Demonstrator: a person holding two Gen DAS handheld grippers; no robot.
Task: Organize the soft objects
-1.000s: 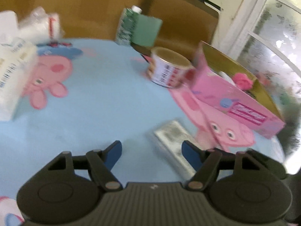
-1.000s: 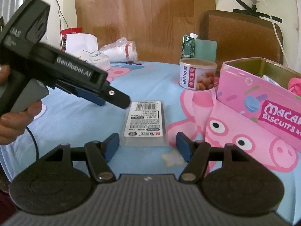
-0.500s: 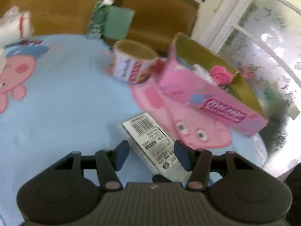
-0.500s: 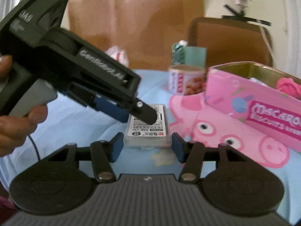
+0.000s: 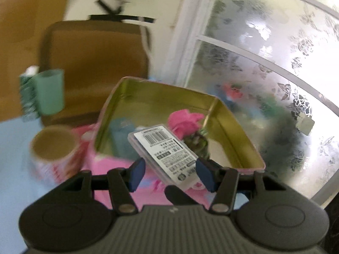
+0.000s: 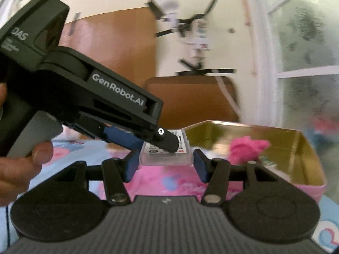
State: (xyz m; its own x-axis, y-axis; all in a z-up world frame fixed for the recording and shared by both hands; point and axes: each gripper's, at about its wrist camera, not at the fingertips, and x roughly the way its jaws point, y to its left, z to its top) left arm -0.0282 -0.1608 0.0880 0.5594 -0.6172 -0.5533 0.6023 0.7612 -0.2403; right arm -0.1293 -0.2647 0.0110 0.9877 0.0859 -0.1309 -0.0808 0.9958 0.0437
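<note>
Tablecloth (image 5: 12, 148) (pale blue, pink cartoon pigs) beside frosted window (image 5: 264, 74).

the left gripper (image 5: 168, 174) holds a clear flat packet (image 5: 164, 151) with a barcode label between its blue pads, one pad at each long edge, the packet tilted toward eleven o'clock. beyond it, toward twelve, sits an open pink tin (image 5: 228, 124) with a gold inside, holding a pink fluffy thing (image 5: 183, 122) and something blue. at nine o'clock stands a round can (image 5: 54, 148) on the pale blue tablecloth (image 5: 12, 158); at ten, a green carton (image 5: 45, 94). a brown chair back (image 5: 95, 48) is at eleven, a frosted window (image 5: 264, 67) at two.
</note>
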